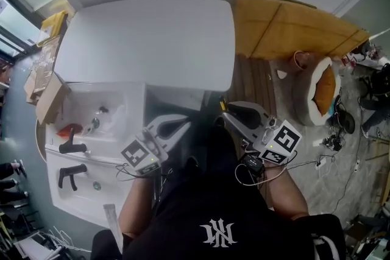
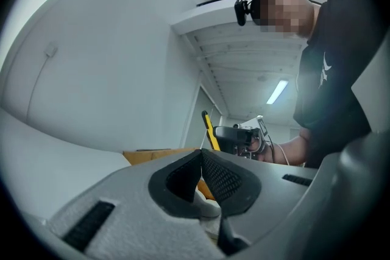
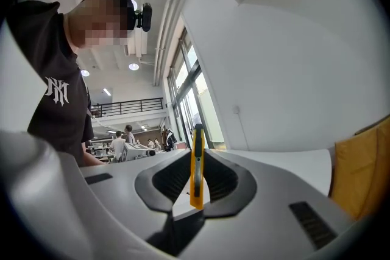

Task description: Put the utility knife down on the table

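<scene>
Closest to the head camera was the person's black shirt [image 1: 213, 216], with both forearms reaching forward from it. The right claw [image 3: 196, 155] was clamped on the yellow utility knife [image 3: 195, 182]. The knife stood upright between the two pads, its black slider facing the camera and its upper end rising above the claw tips. It was held in the air, off the white tabletop [image 1: 152, 39] and near that tabletop's near right corner. The left claw [image 2: 201, 161] was pressed shut with nothing between its pads. Its view also caught the knife sticking up from the right claw across from it. To the person's left sat white basins [image 1: 122, 106] with black taps [image 1: 72, 146]. To the right, brown cardboard [image 1: 292, 27] and a round pet bed [image 1: 317, 91] lay on the floor.
</scene>
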Available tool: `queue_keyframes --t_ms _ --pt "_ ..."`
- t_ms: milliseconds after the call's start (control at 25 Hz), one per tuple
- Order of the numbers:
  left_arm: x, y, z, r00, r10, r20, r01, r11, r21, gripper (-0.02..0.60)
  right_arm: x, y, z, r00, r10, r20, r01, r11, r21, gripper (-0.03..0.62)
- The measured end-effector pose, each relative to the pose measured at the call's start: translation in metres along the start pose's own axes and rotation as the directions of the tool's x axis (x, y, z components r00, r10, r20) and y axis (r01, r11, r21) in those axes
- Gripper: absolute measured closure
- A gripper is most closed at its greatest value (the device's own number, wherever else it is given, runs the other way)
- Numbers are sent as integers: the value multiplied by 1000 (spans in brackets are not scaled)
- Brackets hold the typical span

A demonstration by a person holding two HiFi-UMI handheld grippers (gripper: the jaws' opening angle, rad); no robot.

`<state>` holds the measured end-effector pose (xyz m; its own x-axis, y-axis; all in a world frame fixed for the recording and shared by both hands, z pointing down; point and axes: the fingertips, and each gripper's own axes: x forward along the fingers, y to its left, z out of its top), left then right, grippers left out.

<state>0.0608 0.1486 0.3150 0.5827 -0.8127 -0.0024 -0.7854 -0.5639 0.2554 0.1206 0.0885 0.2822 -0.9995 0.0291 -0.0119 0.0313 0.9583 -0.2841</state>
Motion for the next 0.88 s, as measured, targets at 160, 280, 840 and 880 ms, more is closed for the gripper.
queue_keyframes --t_ms 160,280,840,880 --pt "49 49 6 1000 24 -7 -25 999 -30 575 16 -69 9 999 44 -2 -44 999 13 540" --pt "84 85 17 998 67 -6 -67 997 -41 575 27 -124 21 996 88 -12 -88 995 39 540" --pt "132 218 40 944 326 -39 -327 944 -29 575 86 -272 37 971 233 -51 -227 969 100 540" --pt "131 223 38 944 326 -46 -328 944 -34 575 91 -279 37 973 223 -54 -217 971 100 540"
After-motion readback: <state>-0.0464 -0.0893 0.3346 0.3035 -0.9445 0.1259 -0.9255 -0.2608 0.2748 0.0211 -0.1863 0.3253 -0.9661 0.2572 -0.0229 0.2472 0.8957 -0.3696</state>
